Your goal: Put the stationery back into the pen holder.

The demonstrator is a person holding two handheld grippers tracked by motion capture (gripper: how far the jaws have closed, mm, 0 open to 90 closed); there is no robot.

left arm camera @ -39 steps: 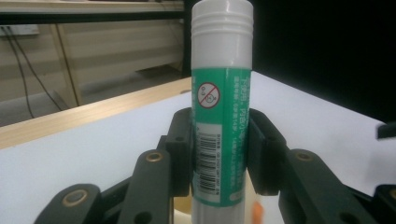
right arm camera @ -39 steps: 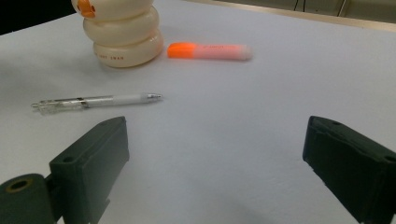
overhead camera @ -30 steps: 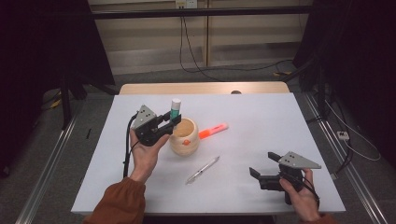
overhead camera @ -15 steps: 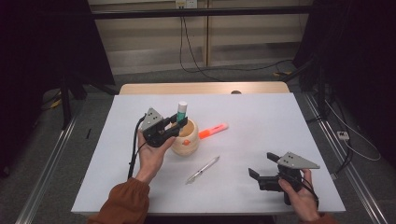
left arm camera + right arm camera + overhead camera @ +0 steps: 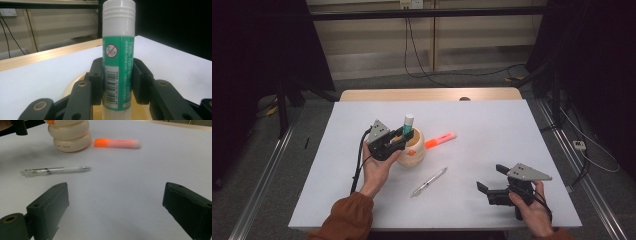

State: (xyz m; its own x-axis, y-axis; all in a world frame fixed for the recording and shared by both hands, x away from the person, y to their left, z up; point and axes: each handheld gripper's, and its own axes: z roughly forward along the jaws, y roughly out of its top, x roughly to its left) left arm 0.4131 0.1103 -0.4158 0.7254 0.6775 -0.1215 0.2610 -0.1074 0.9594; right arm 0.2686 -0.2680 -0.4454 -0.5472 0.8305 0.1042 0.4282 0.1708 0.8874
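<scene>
With our left gripper (image 5: 398,142) we hold the green glue stick with a white cap (image 5: 408,125) upright, the jaws pressed on its two sides, directly above the cream round holder (image 5: 414,151). We should lower it straight and let go only when its bottom rests inside. Our right gripper (image 5: 493,184) waits wide open and empty on the white table (image 5: 492,130), near the clear pen (image 5: 428,181) and orange highlighter (image 5: 440,140).

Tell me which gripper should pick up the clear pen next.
Right. The right gripper has open, empty jaws and rests near the clear pen, which lies in front of it. The left gripper is shut on the glue stick over the cream holder.
</scene>
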